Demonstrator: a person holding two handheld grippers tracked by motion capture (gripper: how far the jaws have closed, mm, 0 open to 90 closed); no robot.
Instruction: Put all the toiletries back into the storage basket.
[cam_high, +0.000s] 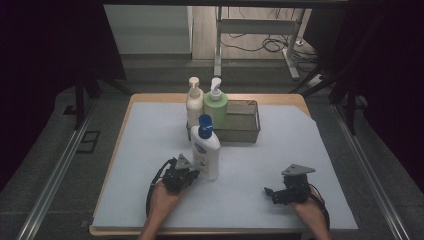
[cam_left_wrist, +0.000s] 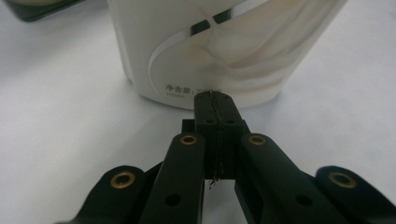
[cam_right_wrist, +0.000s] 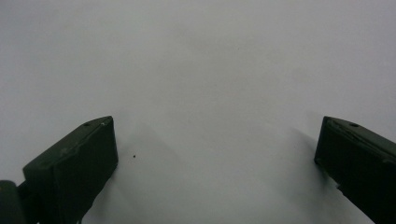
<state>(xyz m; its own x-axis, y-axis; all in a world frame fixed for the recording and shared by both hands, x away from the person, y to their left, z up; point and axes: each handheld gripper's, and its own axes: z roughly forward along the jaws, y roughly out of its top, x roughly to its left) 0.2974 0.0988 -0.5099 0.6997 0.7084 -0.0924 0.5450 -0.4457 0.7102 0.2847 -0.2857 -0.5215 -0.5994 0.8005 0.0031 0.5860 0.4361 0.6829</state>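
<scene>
**White bottle upright at the closed left fingers**

Behind the blue-capped bottle (cam_high: 206, 150), a wire basket (cam_high: 244, 131) sits near the table's far edge, with a cream pump bottle (cam_high: 194, 102) and a green pump bottle (cam_high: 216, 106) at its left end. A pale sheet (cam_high: 145, 150) covers the wooden table (cam_high: 292, 98); cables trail on the floor beyond.

The left gripper (cam_left_wrist: 215, 98) has its fingers pressed together, empty, tips at the bottle's base (cam_left_wrist: 219, 51). The right gripper (cam_right_wrist: 215, 140) rests well apart, fingers spread wide over bare sheet.

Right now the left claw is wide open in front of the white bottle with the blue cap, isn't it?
Not open: the left claw is shut, jaws pressed together, as the left gripper view shows. It does sit in front of the white bottle with the blue cap.
</scene>
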